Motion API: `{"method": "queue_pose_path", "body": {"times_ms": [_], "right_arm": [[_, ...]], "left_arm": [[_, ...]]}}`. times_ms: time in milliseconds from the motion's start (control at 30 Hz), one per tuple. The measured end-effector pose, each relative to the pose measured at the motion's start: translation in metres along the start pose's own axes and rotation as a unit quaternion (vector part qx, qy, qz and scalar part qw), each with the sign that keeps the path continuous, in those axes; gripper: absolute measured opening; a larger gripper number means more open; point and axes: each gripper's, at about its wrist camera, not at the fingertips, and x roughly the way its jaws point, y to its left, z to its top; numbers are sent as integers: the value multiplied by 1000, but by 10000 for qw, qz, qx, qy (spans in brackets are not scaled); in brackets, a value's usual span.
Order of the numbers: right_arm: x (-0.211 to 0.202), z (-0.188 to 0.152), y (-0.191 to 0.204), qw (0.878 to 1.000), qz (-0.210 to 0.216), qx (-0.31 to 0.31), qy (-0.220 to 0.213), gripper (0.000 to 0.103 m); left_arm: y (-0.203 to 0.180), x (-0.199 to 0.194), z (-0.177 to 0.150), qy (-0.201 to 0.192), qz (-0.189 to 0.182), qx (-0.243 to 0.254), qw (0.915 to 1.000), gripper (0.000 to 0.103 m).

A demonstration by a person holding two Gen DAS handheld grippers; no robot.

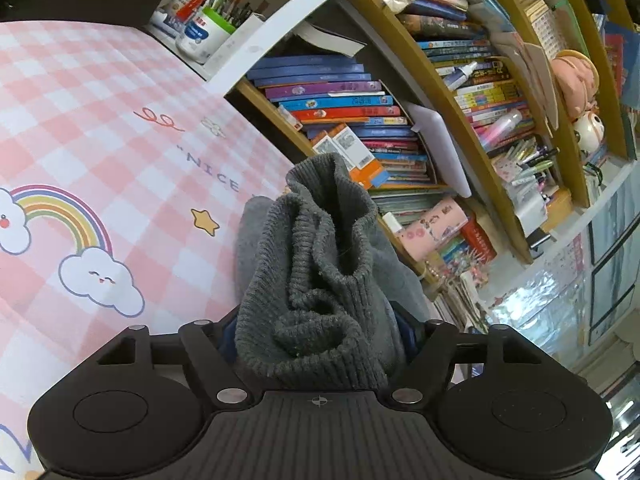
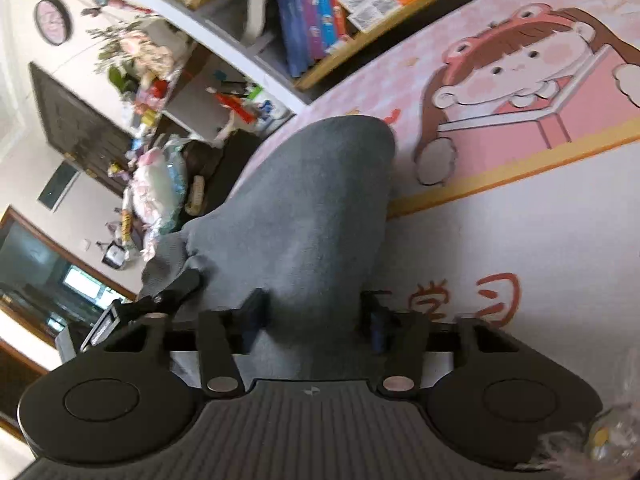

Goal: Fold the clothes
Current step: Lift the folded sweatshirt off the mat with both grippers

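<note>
Both grippers have the grey garment [image 1: 316, 264] bunched between their fingers.

Left gripper [image 1: 316, 340]: jaws partly closed, closing slightly, ribbed knit hem or cuff wadded between them; the fingers are mostly hidden by cloth, but the fabric looks pinched and stands up in front of the camera, so I judge it gripped.

Right gripper [image 2: 312, 316]: jaws narrower, steady, smooth grey cloth [image 2: 312, 208] running between the two blue-padded fingers [image 2: 254, 312] and stretching away toward the far side. Looks clamped. At the left of that view the other gripper also bites the same cloth at a gathered corner.

Where the garment is: lifted off the pink checked mat [image 1: 100, 128], hanging or stretched between the two grippers, above the mat's cartoon print [image 2: 520, 92]. Bookshelf [image 1: 400, 128] lies beyond, on the far side. Cannot tell how much of the cloth touches the mat.

Progress: early, by my read. No flat panel, no crease, no neat stack visible. Garment is crumpled, only picked up at two points. Left to do: spread it flat on the mat, then fold sides and halves, then set it down tidy. Any other clothes are out of view.
</note>
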Motion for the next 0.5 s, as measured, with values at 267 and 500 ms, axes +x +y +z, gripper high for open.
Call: {"method": "queue_pose_path", "body": {"times_ms": [267, 500], "right_arm": [[-16, 0, 20, 9972, -94, -663, -344, 37], [-24, 3, 23, 9958, -124, -787, -458, 37]], "left_arm": [[-10, -7, 2, -160, -362, 16, 9992, 57], [-16, -3, 5, -109, -461, 40, 9989, 57]]}}
